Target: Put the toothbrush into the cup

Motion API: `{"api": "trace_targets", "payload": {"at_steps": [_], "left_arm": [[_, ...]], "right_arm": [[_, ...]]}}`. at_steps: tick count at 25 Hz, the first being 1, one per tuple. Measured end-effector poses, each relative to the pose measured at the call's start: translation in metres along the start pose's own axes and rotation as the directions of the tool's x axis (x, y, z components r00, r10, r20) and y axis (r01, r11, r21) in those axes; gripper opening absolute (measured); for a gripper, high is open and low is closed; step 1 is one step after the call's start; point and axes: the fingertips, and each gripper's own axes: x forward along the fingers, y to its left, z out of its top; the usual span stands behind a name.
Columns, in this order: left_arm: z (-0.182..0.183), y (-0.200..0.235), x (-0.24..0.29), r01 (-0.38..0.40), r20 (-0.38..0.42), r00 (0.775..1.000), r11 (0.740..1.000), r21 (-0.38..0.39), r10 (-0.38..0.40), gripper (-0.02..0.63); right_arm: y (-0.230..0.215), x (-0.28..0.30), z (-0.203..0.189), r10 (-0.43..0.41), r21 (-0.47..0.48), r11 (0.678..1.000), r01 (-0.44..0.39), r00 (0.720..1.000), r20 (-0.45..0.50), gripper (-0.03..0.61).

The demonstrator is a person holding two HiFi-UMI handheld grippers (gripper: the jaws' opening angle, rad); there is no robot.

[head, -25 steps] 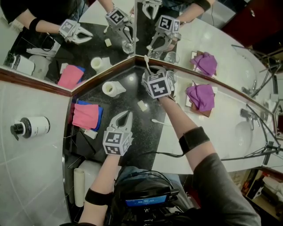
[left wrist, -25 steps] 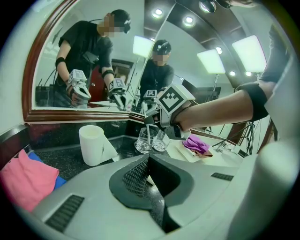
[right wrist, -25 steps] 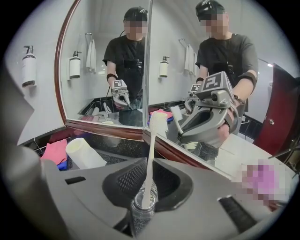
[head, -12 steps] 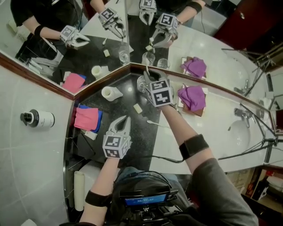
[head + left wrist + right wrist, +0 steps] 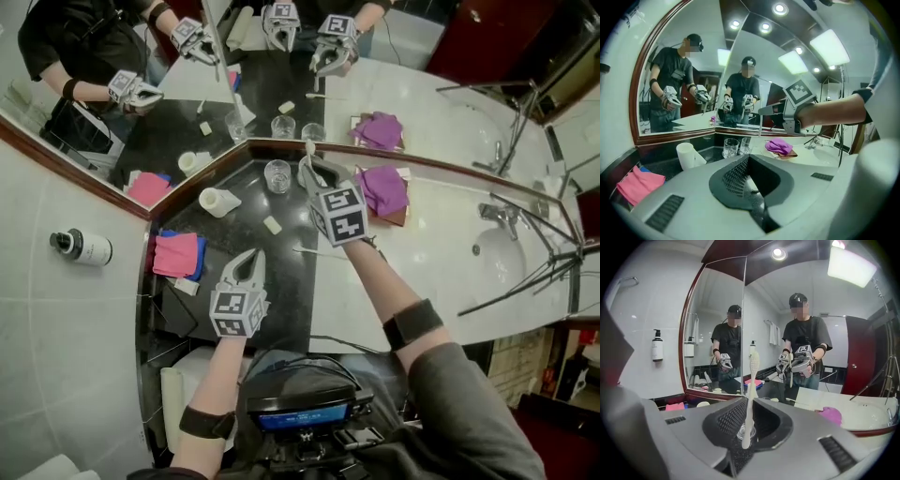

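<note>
My right gripper (image 5: 317,176) is shut on a white toothbrush (image 5: 309,152) that stands nearly upright, bristles on top. In the right gripper view the toothbrush (image 5: 749,394) runs up between the jaws of that gripper (image 5: 748,430), and the clear glass cup (image 5: 746,431) shows low behind its lower end. The cup (image 5: 277,175) stands on the black counter by the mirror corner, just left of the right gripper. My left gripper (image 5: 247,267) hangs shut and empty over the black counter, nearer me. From the left gripper (image 5: 755,196) I see the cup (image 5: 731,148) ahead.
A second toothbrush (image 5: 317,251) and a small soap bar (image 5: 273,225) lie on the counter. A white roll (image 5: 217,200) lies tipped at left, a pink cloth (image 5: 178,253) beside it. A purple cloth (image 5: 382,190) sits at right, a sink faucet (image 5: 497,216) beyond. Mirrors close off the back.
My right gripper has risen with the toothbrush and come away from the mirror corner, so the cup now shows to its left. The left gripper has lifted a little.
</note>
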Motion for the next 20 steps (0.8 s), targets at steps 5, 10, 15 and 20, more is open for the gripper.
{"api": "trace_targets", "payload": {"at_steps": [5, 10, 15, 20], "left_arm": [[-0.004, -0.021, -0.006, 0.026, -0.006, 1.000, 0.999, 0.022, -0.026, -0.003], [-0.008, -0.040, -0.010, 0.060, -0.026, 0.998, 0.997, 0.047, -0.058, -0.003], [-0.015, -0.050, -0.012, 0.081, -0.046, 0.996, 0.995, 0.059, -0.078, -0.003], [-0.022, -0.049, -0.018, 0.076, -0.054, 0.996, 0.996, 0.051, -0.074, -0.003]], "right_arm": [[-0.014, -0.055, -0.029, -0.036, 0.032, 0.999, 0.036, 0.999, -0.007, 0.061], [-0.025, -0.106, -0.071, -0.075, 0.069, 0.994, 0.079, 0.995, -0.058, 0.060], [-0.034, -0.141, -0.115, -0.095, 0.037, 0.994, 0.101, 0.986, -0.138, 0.060], [-0.014, -0.148, -0.149, -0.050, -0.073, 0.997, 0.035, 0.975, -0.216, 0.060]]}}
